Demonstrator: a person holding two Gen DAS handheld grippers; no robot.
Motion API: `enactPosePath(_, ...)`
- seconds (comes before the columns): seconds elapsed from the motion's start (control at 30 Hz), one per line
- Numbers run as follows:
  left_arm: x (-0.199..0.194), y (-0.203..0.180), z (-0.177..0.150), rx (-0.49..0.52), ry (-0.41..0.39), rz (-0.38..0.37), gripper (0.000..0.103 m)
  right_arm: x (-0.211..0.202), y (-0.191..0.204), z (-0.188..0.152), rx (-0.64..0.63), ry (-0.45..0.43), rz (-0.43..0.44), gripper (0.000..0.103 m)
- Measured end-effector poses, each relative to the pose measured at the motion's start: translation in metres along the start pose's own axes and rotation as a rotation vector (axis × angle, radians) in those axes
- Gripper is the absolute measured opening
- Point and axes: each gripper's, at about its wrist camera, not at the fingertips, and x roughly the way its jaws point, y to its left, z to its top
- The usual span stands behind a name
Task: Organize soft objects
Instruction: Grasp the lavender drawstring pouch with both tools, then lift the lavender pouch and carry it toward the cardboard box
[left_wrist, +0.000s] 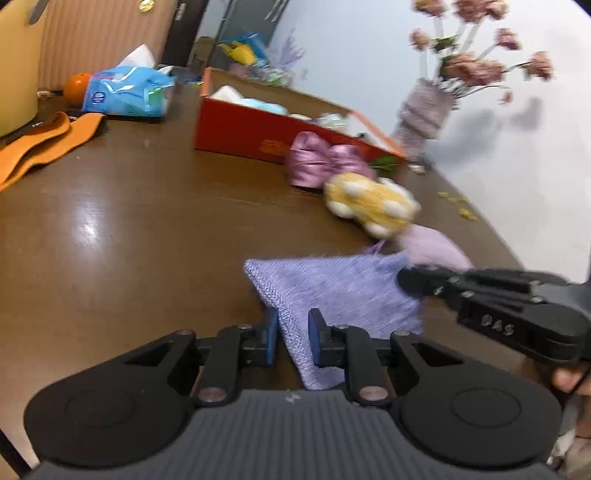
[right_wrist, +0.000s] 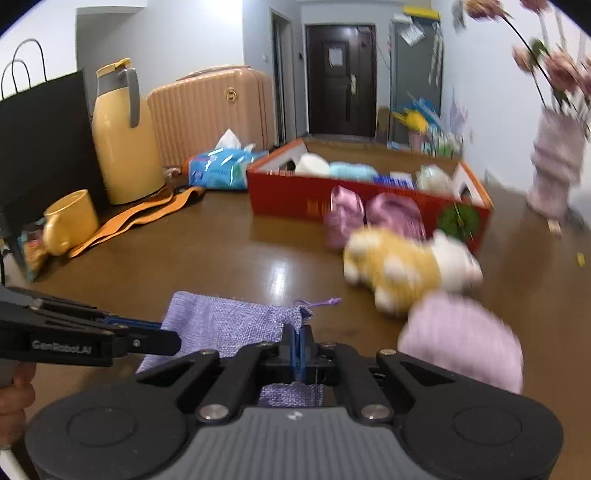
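— Where's the pouch (left_wrist: 332, 291)?
— Near the counter's (left_wrist: 147, 229) front edge, held by both grippers.
— Left gripper (left_wrist: 291, 339)?
— Jaws spread, the pouch's corner between them.
— Right gripper (right_wrist: 300, 350)?
— Jaws pressed together, pinching the pouch's drawstring end.
— And beyond?
— A plush (right_wrist: 406, 269), then a red box (right_wrist: 295, 195).

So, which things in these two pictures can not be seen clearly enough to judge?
- Red box contents: both views, its front wall hides the lower parts.
- Plush toy: motion blur in both views, the face is unreadable.
- Lilac pouch: in the right wrist view, the right gripper covers its gripped edge.
- Flower vase: right wrist view, blurred, blooms cut off by the edge.
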Motion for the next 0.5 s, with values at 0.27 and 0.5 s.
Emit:
enactPosePath(0.27,-0.007,-0.029,-0.021,0.108,-0.037,0.059,0.02,-0.015,-0.003,-0.041,0.075,-0.026,-0.065,0.004)
enactPosePath(0.5,-0.007,-0.03,-0.023,0.117,-0.041,0.066,0.023,0.001,0.03,-0.058,-0.129,-0.042,-0.176,0.003)
